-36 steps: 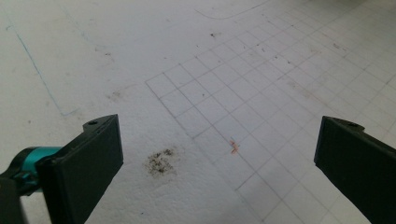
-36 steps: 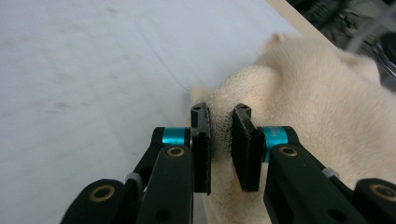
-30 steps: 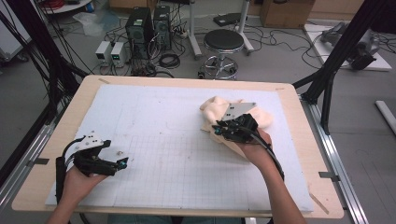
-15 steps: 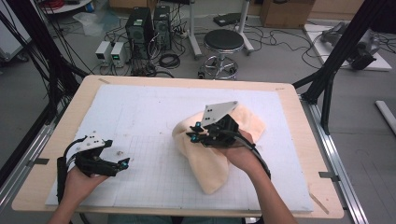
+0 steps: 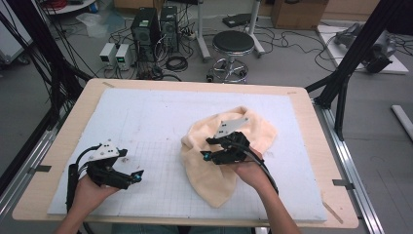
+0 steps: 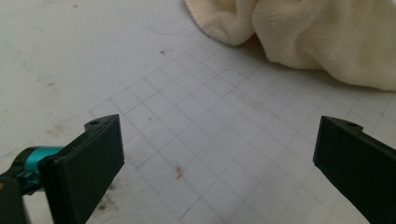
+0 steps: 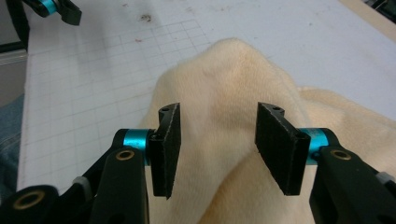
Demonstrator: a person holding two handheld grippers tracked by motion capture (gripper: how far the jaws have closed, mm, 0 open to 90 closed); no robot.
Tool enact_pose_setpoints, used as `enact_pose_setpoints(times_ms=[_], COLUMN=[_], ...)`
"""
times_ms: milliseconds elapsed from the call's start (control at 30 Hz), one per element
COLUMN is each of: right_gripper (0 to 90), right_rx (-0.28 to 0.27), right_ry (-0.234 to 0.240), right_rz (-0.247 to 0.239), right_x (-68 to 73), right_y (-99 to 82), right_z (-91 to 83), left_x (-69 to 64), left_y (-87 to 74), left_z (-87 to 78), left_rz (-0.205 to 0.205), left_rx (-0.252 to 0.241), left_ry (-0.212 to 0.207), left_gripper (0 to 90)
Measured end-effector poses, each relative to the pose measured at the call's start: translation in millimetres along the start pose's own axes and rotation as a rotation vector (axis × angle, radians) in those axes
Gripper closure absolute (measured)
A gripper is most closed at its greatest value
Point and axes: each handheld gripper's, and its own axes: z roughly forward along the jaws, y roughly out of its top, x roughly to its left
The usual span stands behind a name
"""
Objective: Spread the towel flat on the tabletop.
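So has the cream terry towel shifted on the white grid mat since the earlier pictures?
Yes. The cream terry towel has spread from the far right toward the near edge of the white grid mat.

The towel (image 5: 229, 146) lies on the mat (image 5: 146, 112), right of centre. The right gripper (image 5: 214, 157) sits over the towel's middle; the left gripper (image 5: 134, 176) rests on the mat's near-left part, well apart from the towel.
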Motion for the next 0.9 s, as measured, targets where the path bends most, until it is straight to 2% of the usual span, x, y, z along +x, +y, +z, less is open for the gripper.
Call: enact_pose_setpoints(times_ms=[133, 200, 333, 400, 467, 533, 567, 700, 900], right_gripper=[45.4, 43.8, 41.0, 39.2, 39.2, 40.5, 42.1, 44.6, 48.2], right_rx=[-0.023, -0.044, -0.08, -0.076, -0.079, -0.087, -0.084, -0.035, 0.022], right_ry=[-0.032, -0.055, -0.052, -0.058, -0.066, -0.07, -0.064, -0.065, -0.041], right_rz=[-0.009, -0.016, 0.026, 0.043, 0.049, 0.046, 0.048, 0.041, 0.048], right_x=[7.7, 11.8, 16.1, 19.3, 24.4, 28.7, 30.7, 37.0, 39.2], right_y=[-7.3, -15.1, -34.5, -42.6, -49.9, -56.7, -59.4, -66.2, -81.9], right_z=[-18.1, -28.2, -40.6, -43.1, -45.6, -46.5, -46.1, -41.8, -29.6], left_x=[-10.1, -16.4, -23.8, -25.8, -27.3, -28.2, -28.3, -27.9, -26.5], left_y=[9.1, 14.0, 22.8, 26.2, 29.1, 32.0, 33.9, 42.7, 49.9], left_z=[4.0, 5.3, 13.5, 18.2, 23.0, 28.5, 32.0, 47.7, 78.8], left_rz=[0.005, 0.028, 0.033, 0.035, 0.043, 0.044, 0.048, 0.059, 0.092], left_rx=[-0.025, -0.032, -0.036, -0.032, -0.028, -0.027, -0.026, -0.036, -0.01], left_ry=[-0.021, -0.036, -0.078, -0.09, -0.084, -0.084, -0.089, -0.156, -0.218], left_gripper=[2.7, 8.0, 9.4, 11.3, 16.2, 25.3, 29.4, 36.7, 41.9])
